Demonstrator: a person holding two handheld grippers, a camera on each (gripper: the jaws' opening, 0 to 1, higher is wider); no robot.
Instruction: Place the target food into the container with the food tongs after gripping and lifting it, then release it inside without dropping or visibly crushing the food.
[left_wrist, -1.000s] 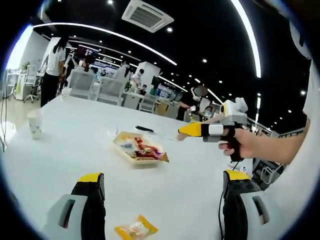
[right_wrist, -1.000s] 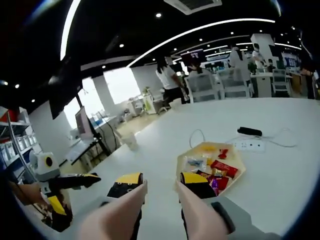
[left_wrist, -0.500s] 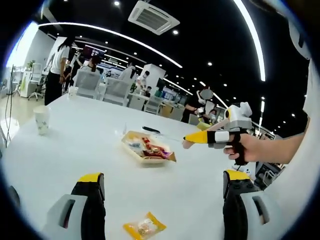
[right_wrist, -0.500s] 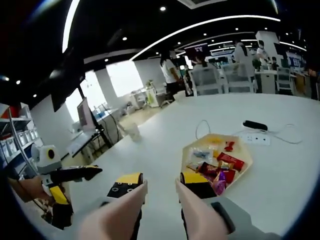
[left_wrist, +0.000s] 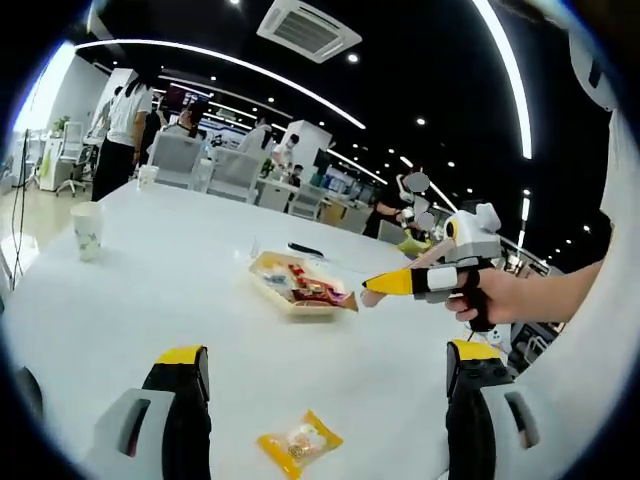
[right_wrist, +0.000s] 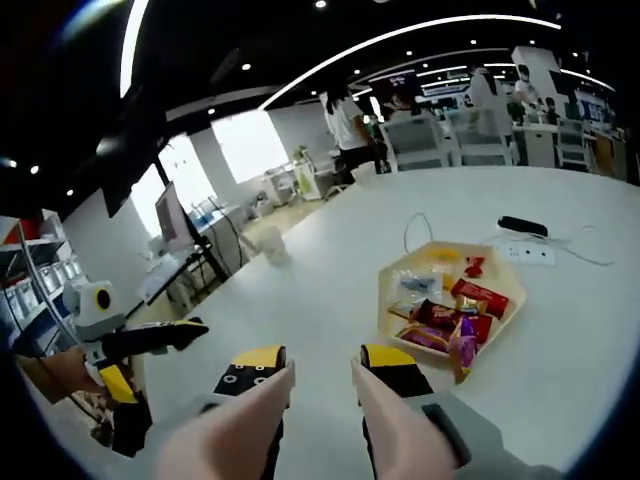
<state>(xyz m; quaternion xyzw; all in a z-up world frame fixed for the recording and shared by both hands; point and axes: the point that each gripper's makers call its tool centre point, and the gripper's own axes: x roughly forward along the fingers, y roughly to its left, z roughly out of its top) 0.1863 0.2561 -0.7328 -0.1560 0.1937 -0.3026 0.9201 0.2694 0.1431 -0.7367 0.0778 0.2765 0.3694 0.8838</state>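
Both claws open above the white tabletop (left_wrist: 150, 290), nothing gripped.

In the left gripper view, the left claw (left_wrist: 325, 395) has its 2 jaws spread wide, with a yellow snack packet (left_wrist: 298, 441) lying on the tabletop between them. The right claw (left_wrist: 372, 291) hangs beside the tray (left_wrist: 262, 272) of wrapped snacks, held in a hand (left_wrist: 480, 297). A paper cup (left_wrist: 87, 230) stands well apart. In the right gripper view, the right claw (right_wrist: 322, 372) is parted, the tray (right_wrist: 389, 297) just ahead, a power strip (right_wrist: 531, 255) beyond.
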